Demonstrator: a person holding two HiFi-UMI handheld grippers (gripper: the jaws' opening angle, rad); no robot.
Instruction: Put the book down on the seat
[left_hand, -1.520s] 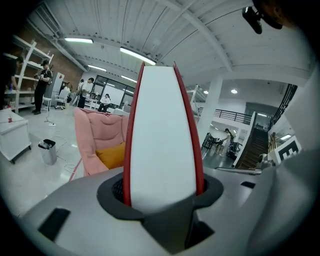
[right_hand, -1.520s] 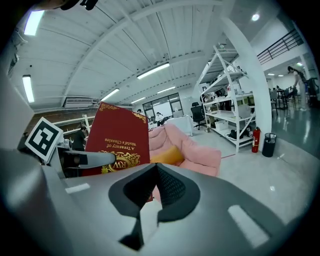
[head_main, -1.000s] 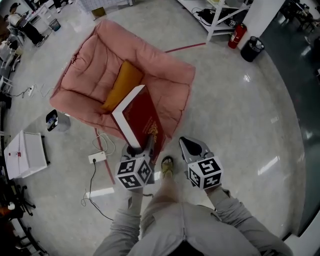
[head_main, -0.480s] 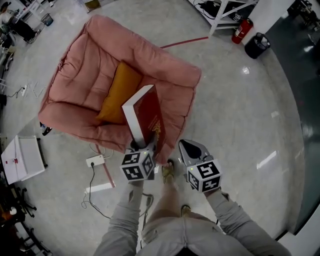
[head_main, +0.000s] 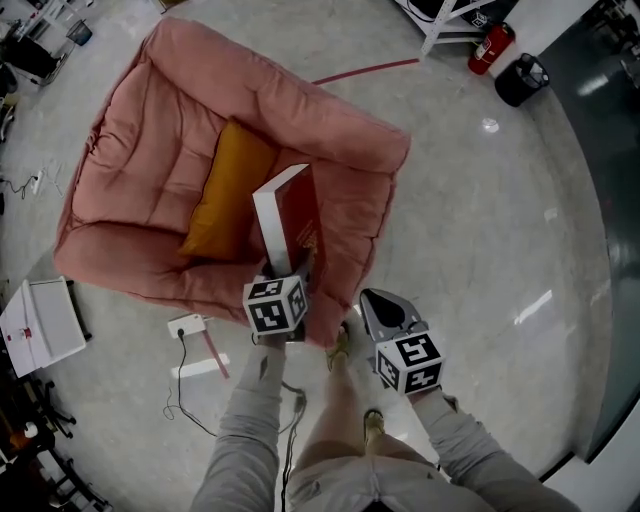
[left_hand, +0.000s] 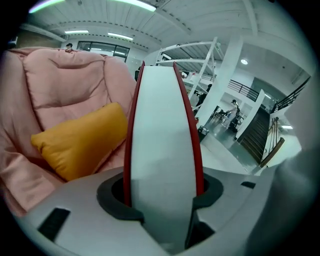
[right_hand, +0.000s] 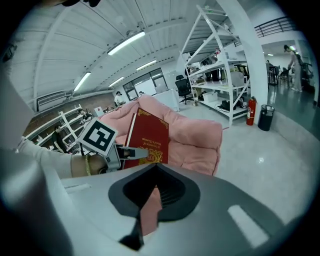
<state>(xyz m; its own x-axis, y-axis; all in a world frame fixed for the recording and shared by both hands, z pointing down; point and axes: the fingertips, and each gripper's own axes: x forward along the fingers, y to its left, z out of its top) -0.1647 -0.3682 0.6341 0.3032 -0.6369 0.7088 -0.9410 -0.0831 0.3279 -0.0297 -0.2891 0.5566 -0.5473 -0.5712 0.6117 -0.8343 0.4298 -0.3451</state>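
The red book (head_main: 297, 222) with white page edges stands nearly upright, my left gripper (head_main: 290, 272) shut on its lower end. It hangs over the front edge of the pink padded seat (head_main: 150, 130), beside an orange cushion (head_main: 225, 185) that lies in the seat. In the left gripper view the book's page edge (left_hand: 162, 145) fills the space between the jaws, with the cushion (left_hand: 82, 140) to its left. My right gripper (head_main: 386, 306) is shut and holds nothing, to the right of the seat above the floor. The right gripper view shows the book (right_hand: 147, 137), the left gripper (right_hand: 125, 152) and the seat (right_hand: 195, 135).
A power strip (head_main: 185, 327) with a cable lies on the floor left of my legs, a white box (head_main: 35, 325) further left. A fire extinguisher (head_main: 490, 48), a black bin (head_main: 527, 80) and a white rack (head_main: 450, 25) stand at the top right. My foot (head_main: 338, 345) is by the seat's corner.
The person has stepped closer to the seat. The book in the left gripper has moved further over the seat's front edge and stands more upright. The right gripper has stayed shut alongside.
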